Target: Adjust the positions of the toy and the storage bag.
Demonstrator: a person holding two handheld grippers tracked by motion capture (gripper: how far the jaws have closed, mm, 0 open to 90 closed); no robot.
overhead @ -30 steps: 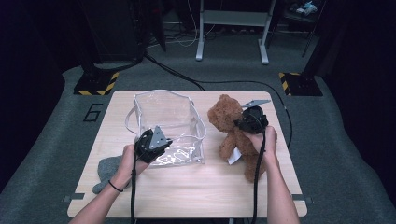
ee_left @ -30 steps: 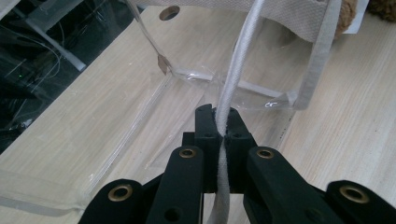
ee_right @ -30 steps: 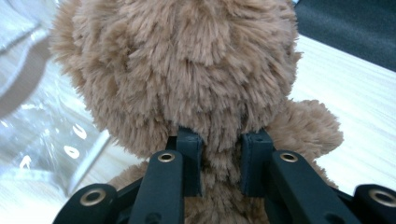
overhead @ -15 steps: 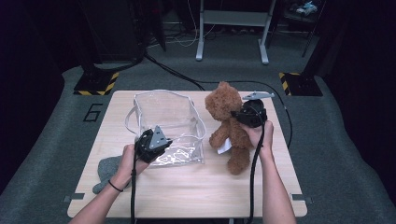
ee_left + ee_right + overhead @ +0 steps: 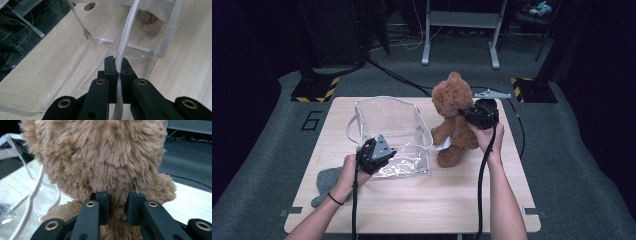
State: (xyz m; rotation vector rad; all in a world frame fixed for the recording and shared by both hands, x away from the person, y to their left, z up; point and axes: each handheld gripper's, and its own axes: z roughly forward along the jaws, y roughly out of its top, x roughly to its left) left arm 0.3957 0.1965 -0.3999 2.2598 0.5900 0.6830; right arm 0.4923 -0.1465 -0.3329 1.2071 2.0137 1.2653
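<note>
A clear plastic bag (image 5: 393,131) with white trim stands open on the wooden table (image 5: 442,200). My left gripper (image 5: 374,151) is at the bag's near wall, shut on its white strap (image 5: 126,47), which runs up between the closed jaws of the left gripper (image 5: 119,65). To the right of the bag a brown teddy bear (image 5: 453,117) hangs upright, with its feet just above the table. My right gripper (image 5: 472,114) is shut on the bear at the neck. In the right gripper view the right gripper (image 5: 117,201) presses into the bear's fur (image 5: 105,157) below the head.
A grey cloth (image 5: 326,181) lies at the table's left front edge beside my left forearm. A white tag (image 5: 443,146) hangs from the bear. Behind the table are floor cables, a metal stand (image 5: 459,30) and two yellow-black striped blocks (image 5: 314,90).
The right gripper has risen with the bear, which now hangs upright and closer to the bag. The left gripper and the bag have stayed put.
</note>
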